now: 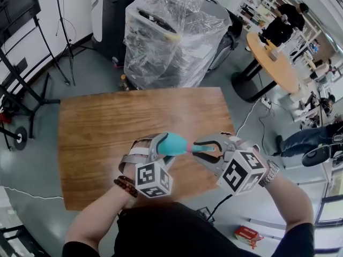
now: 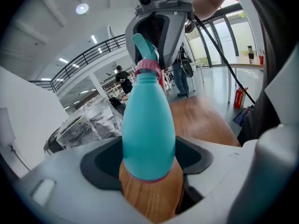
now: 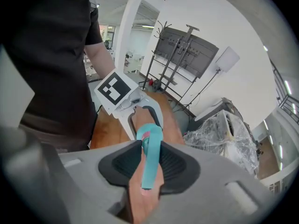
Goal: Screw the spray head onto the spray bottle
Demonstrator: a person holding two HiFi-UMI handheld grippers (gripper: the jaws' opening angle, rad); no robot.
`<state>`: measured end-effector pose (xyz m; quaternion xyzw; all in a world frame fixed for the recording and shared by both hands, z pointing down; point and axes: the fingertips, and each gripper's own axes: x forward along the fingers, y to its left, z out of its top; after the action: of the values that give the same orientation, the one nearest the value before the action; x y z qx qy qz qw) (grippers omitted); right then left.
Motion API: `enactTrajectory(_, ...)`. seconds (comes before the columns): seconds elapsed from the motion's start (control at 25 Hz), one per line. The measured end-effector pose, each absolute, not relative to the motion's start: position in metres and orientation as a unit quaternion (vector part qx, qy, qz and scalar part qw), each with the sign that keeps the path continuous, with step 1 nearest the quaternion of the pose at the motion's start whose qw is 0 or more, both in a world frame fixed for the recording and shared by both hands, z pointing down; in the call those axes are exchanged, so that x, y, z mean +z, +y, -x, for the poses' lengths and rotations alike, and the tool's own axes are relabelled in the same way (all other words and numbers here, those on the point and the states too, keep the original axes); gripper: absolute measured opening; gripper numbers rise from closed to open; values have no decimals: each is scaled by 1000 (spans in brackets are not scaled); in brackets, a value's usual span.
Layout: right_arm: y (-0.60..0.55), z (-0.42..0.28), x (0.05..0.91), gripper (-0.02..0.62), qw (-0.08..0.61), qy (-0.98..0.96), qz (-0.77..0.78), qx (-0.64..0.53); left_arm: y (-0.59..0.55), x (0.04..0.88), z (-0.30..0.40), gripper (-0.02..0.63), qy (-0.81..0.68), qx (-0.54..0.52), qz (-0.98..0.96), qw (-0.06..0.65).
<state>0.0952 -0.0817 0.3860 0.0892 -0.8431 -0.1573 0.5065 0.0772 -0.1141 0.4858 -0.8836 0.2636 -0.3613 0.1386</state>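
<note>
Lying roughly level above the 5 o'clock part of the table, the bottle is being held clear of the wood, with its neck pointing toward 3 o'clock in the head view. It is being clamped round its wide lower body by the left gripper, whose pads are pressing on both flanks. The head is being grasped by the right gripper, whose pads are closing on either side of the teal nozzle. The pink collar is being seated on the neck. How far the thread is being engaged cannot be told.

Handling, as judged: the bottle is being treated as smooth, rounded plastic, light, somewhat yielding and liable to turn in the pads under twist. A hold on the widest part of the body, as now, is being considered soundest. The head is narrow and stiff. Torque is better applied at the collar than at the slender nozzle, which could flex or slip.

Contents: the bottle wall is opaque, so no liquid is being shown. Fill level is being recorded as unknown. Spillage is being regarded as possible while the neck is lying level.
</note>
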Motion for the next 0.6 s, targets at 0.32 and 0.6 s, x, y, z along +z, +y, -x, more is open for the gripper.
enactTrajectory(0.32,-80,-105,400,103,592,-750,-67,-287,-116,494,-78,368,260,-409,862,146)
enactTrajectory(0.6,-80,-106,405,103,630,-655,-35,-415,-112,492,-83,367,246,-417,865,134)
